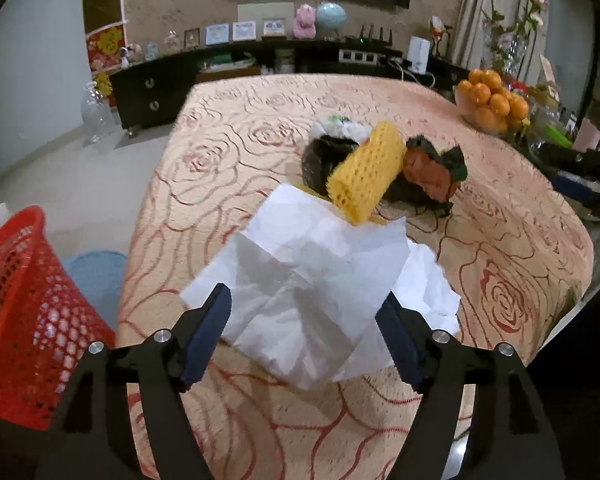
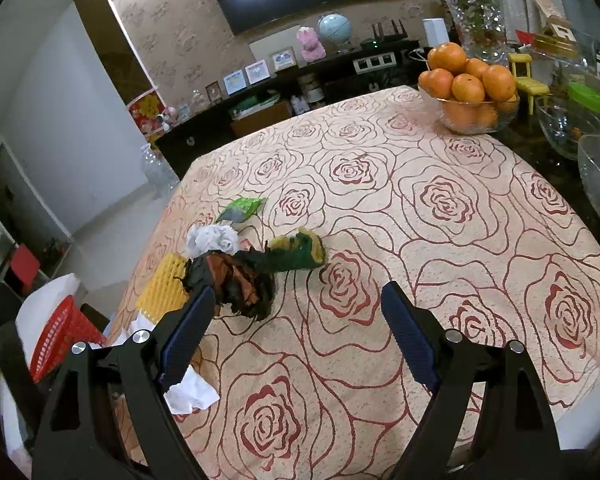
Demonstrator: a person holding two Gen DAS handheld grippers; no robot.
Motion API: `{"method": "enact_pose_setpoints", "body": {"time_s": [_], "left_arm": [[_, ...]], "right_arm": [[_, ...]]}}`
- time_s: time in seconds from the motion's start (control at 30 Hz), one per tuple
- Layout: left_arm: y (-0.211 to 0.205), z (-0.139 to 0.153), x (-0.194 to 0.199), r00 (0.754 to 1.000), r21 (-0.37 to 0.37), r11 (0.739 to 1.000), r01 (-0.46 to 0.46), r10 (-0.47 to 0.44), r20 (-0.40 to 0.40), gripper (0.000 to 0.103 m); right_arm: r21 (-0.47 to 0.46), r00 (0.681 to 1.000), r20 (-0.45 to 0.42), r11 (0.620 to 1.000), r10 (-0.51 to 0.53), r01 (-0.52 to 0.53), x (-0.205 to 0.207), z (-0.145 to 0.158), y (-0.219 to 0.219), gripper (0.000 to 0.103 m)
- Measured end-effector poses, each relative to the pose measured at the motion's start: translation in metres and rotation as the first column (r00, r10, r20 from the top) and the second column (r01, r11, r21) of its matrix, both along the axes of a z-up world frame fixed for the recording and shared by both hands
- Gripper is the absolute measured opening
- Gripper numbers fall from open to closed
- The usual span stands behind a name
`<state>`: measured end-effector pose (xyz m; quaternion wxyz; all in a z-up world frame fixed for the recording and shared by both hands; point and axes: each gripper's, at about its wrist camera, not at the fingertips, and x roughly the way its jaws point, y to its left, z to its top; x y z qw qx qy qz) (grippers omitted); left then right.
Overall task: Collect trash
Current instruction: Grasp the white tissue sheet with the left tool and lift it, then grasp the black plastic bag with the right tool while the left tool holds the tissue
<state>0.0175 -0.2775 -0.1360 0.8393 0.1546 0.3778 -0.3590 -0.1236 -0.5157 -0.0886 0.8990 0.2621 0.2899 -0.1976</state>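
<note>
Your left gripper (image 1: 304,334) stood spread, nothing pinched, over one white tissue (image 1: 312,280) lying on the rose-patterned tablecloth (image 2: 440,240). Your right gripper (image 2: 298,330) was spread too. One yellow foam net (image 1: 366,170) lay beyond the tissue, long axis slanting away right; one red basket (image 1: 24,312) stood left.

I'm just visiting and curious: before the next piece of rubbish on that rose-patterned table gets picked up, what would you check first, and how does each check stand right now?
1. Left gripper free to grab: ok, jaws open, nothing pinched.
2. Right gripper free: ok, open over bare tablecloth.
3. Nearest trash lined up: ok, the white tissue lies straight ahead of the left gripper.
4. Red basket in reach: ok, beside the table edge on the left.
5. Rubbish left: not ok, yellow foam net, dark wrapper pile and green packet remain.
6. Room in the basket: cannot tell, its inside is hidden.
</note>
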Motion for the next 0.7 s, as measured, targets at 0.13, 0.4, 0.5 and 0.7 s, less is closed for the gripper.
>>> {"method": "enact_pose_setpoints", "body": {"time_s": [0.13,0.4,0.5,0.7], "left_arm": [[-0.017,-0.014,0.000,1.000,0.062,0.998,0.018,-0.019,0.016,0.070],[-0.005,-0.019,-0.014,0.999,0.076,0.996,0.049,-0.050,0.008,0.028],[0.002,-0.017,-0.018,0.998,0.071,0.996,0.062,-0.062,-0.004,0.010],[0.022,0.008,-0.025,0.997,-0.017,0.997,0.072,-0.071,0.017,0.010]], "right_arm": [[0.004,1.000,-0.005,1.000,0.001,-0.001,0.001,-0.001,0.000,0.082],[0.016,1.000,-0.007,1.000,-0.009,0.009,0.000,-0.003,-0.004,0.082],[0.015,1.000,-0.007,1.000,-0.007,0.007,0.000,-0.003,-0.004,0.082],[0.014,1.000,-0.007,1.000,-0.010,0.010,0.000,-0.004,-0.005,0.082]]}}
